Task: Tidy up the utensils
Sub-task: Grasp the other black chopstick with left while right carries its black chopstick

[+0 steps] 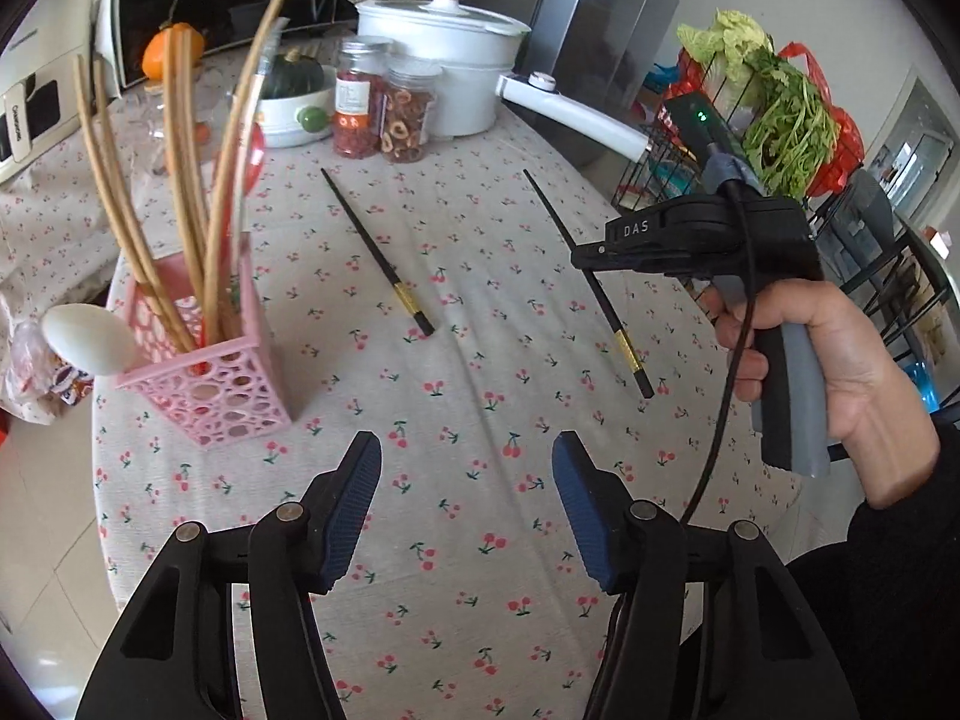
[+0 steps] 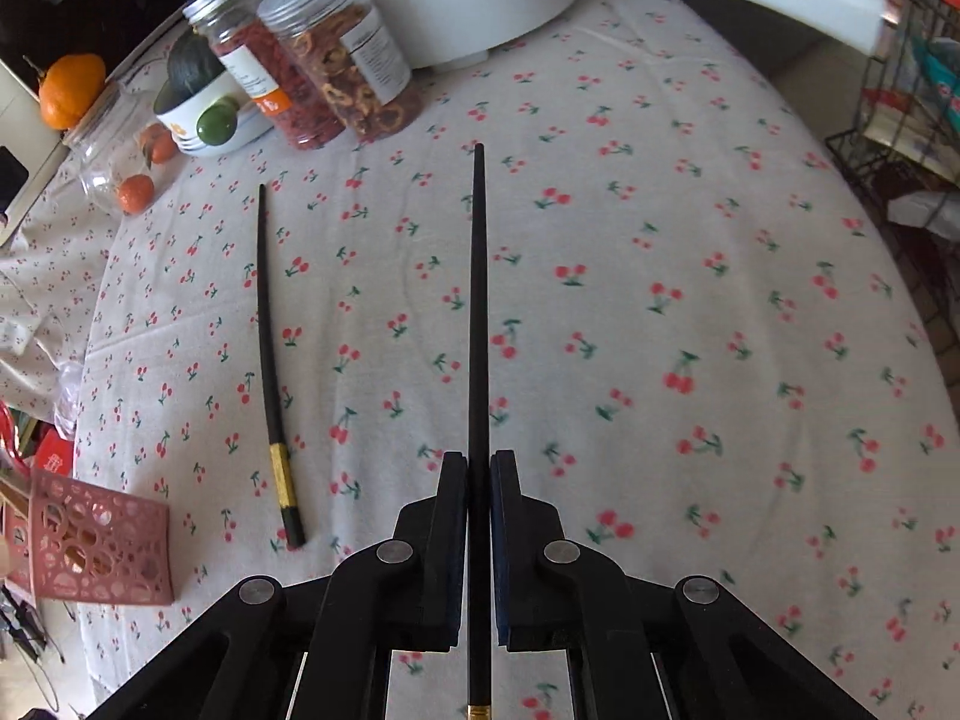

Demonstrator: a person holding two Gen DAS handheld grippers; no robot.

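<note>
Two black chopsticks with gold bands are on the cherry-print tablecloth. My right gripper (image 2: 478,468) is shut on one black chopstick (image 2: 478,300), which points straight ahead; the same chopstick (image 1: 600,300) and the right gripper (image 1: 594,255) show in the left wrist view. The other black chopstick (image 2: 270,360) lies flat to its left and also shows in the left wrist view (image 1: 378,255). A pink perforated holder (image 1: 210,372) with wooden chopsticks and a white spoon (image 1: 90,339) stands at the table's left edge. My left gripper (image 1: 467,456) is open and empty above the cloth.
Two jars of dried fruit (image 1: 384,102), a white pot (image 1: 456,54), a bowl with a green squash (image 1: 294,96) and a glass jar stand at the back. A wire rack with greens (image 1: 780,120) stands right of the table. The pink holder's corner (image 2: 102,546) shows at the lower left.
</note>
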